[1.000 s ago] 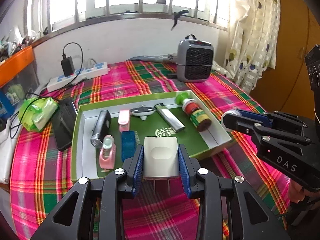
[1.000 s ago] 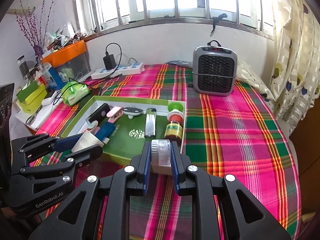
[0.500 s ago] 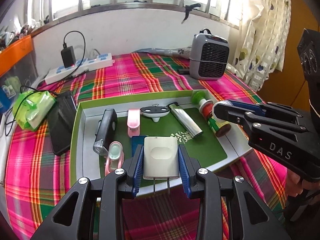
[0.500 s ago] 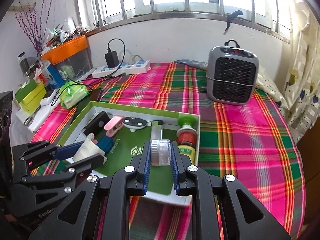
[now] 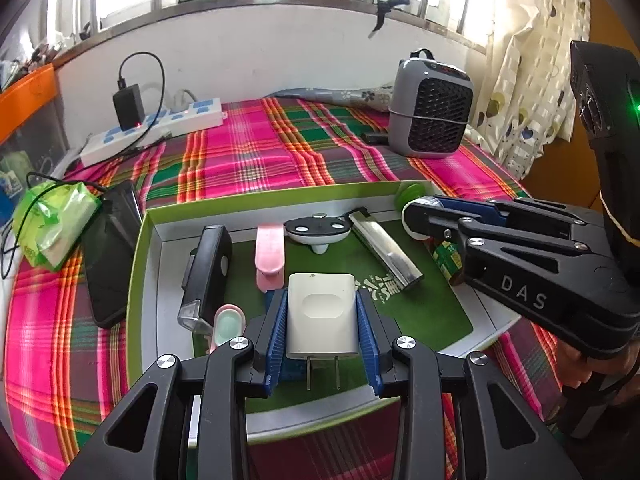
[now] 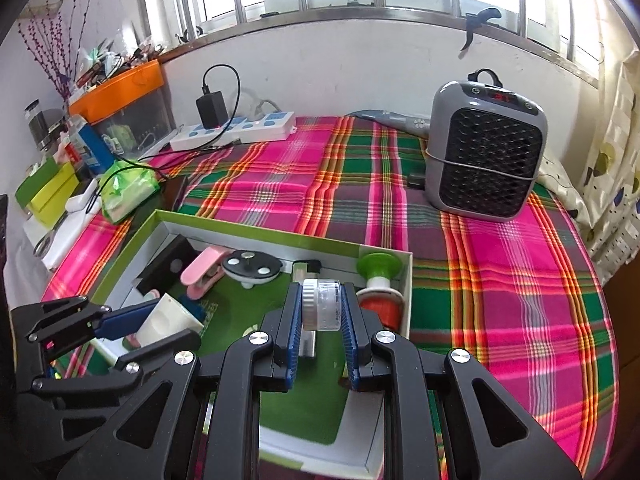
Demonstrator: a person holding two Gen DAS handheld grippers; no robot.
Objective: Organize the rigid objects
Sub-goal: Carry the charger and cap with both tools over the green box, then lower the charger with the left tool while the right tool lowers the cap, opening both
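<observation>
The left gripper [image 5: 322, 322] is held tilted downward over the near edge of the green-rimmed tray [image 5: 138, 248], and its jaws are closed on a white plug adapter [image 5: 322, 320], whose two metal prongs point back toward the camera. The adapter is carried above the tray's green floor, just in front of a blue item that is mostly hidden behind it.

The right gripper [image 6: 320, 312] is likewise angled downward over the tray's right part, and its jaws are clamped on a small clear jar [image 6: 322, 310] with a ribbed lid, held on its side above the tray. In the left wrist view this gripper is seen reaching in from the right, with part of a hand [image 5: 576, 364] wrapped around its handle.

Inside the tray a black flashlight [image 5: 206, 268], a pink clip [image 5: 270, 254], a black-and-white oval gadget [image 5: 318, 230], a silver lighter [image 5: 386, 250] and a green-capped bottle [image 6: 378, 280] lying by the right wall are found.

The tray rests on a table covered with a pink and green plaid cloth [image 6: 500, 280]. A black phone [image 5: 110, 252] lies just left of the tray. Farther back a grey heater [image 6: 486, 146] and a white power strip [image 6: 236, 128] are set near the wall.
</observation>
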